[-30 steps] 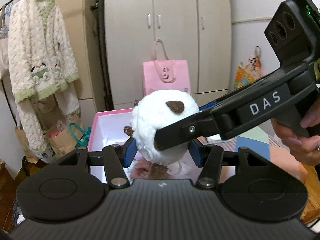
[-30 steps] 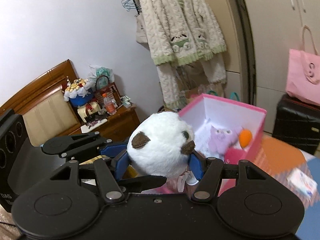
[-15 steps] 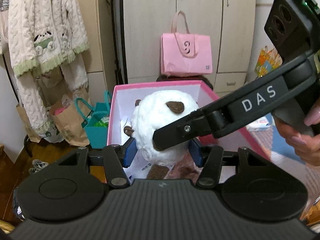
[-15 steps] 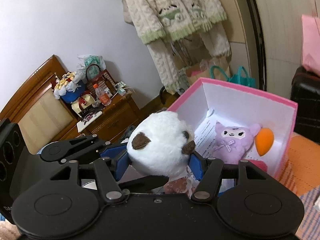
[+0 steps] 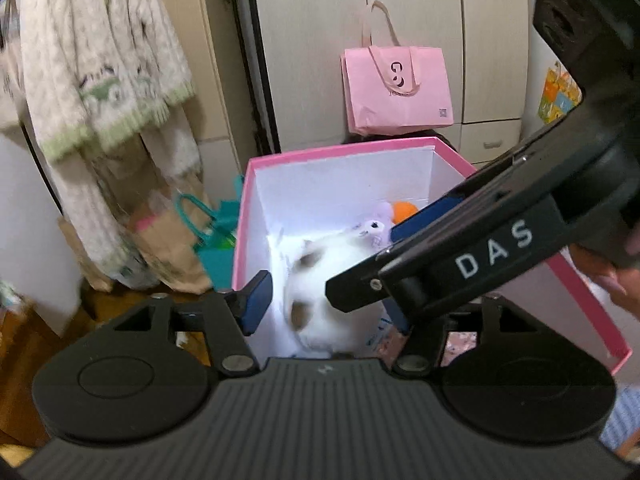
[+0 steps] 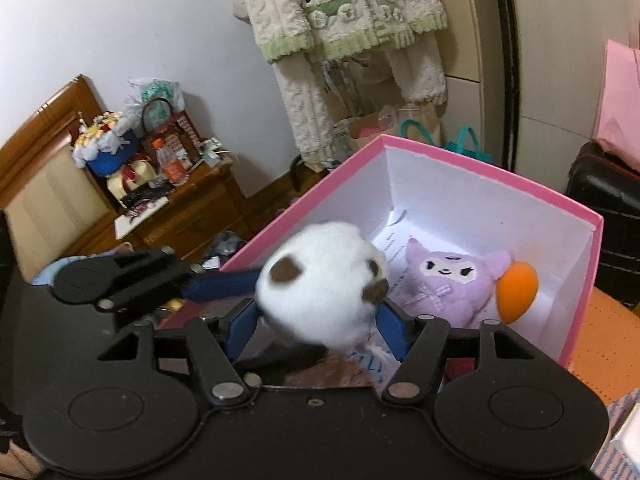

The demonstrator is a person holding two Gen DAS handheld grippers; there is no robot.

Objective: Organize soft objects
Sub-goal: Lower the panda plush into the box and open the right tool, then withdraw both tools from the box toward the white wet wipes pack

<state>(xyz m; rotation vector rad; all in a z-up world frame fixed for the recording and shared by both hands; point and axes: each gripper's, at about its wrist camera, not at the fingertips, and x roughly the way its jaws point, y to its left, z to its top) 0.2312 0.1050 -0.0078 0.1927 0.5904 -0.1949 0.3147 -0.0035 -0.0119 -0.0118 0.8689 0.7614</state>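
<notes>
A white plush ball (image 5: 320,280) with brown patches shows blurred, low over the open pink box (image 5: 340,148). My left gripper (image 5: 324,308) has its jaws opening; its blue left pad (image 5: 256,304) stands clear of the ball, and its right finger is hidden behind my right gripper (image 5: 360,260). In the right wrist view the white plush ball (image 6: 320,280) sits between my right gripper's (image 6: 316,328) opening jaws, its blue pads spread beside it. The left gripper's finger (image 6: 216,286) reaches in from the left. Inside the pink box (image 6: 480,164) lie a purple plush (image 6: 448,280) and an orange object (image 6: 516,292).
A pink bag (image 5: 396,88) stands against the wardrobe behind the box. A cream cardigan (image 6: 340,4) hangs at the left, with paper and teal bags (image 5: 212,236) below. A cluttered wooden nightstand (image 6: 188,208) and a black suitcase (image 6: 608,200) flank the box. A hand (image 5: 616,280) holds the right gripper.
Both grippers came forward and down over the pink box with the ball pinched between them. Their jaws have now widened and the ball has dropped lower, blurred.
</notes>
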